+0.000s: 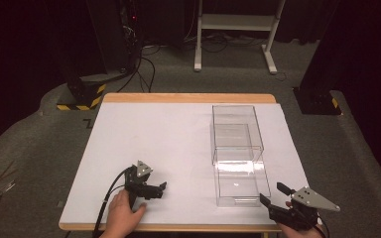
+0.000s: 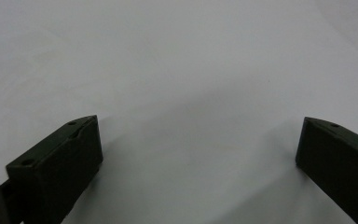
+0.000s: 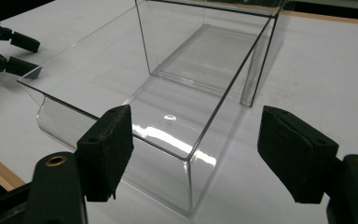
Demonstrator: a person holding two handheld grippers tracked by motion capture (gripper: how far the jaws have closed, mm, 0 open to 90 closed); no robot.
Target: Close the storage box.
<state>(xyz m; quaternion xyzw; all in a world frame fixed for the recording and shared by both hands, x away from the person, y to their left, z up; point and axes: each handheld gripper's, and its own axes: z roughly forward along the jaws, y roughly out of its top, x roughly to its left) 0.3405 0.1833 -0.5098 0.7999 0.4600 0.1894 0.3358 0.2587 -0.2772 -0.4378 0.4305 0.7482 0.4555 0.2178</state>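
Left gripper (image 1: 161,190) rests low on the white worktop (image 1: 168,144), near the front edge, fingers (image 2: 60,163) spread wide with nothing between them. It sits well apart from the work, so it cannot brace anything from there.

Centre-right: clear plastic drawer (image 1: 237,183) pulled partway out of its clear sleeve (image 1: 235,131), both empty, the drawer's curved front lip facing the person.

Right gripper (image 1: 272,195) hovers just beside the drawer's near right corner, fingers (image 3: 109,149) wide, holding nothing.

Risks, as judged: transparent walls are hard to read, so the fingers may clip the rim; slick plastic may slip from a pinch; an unbraced sleeve may slide with the drawer.
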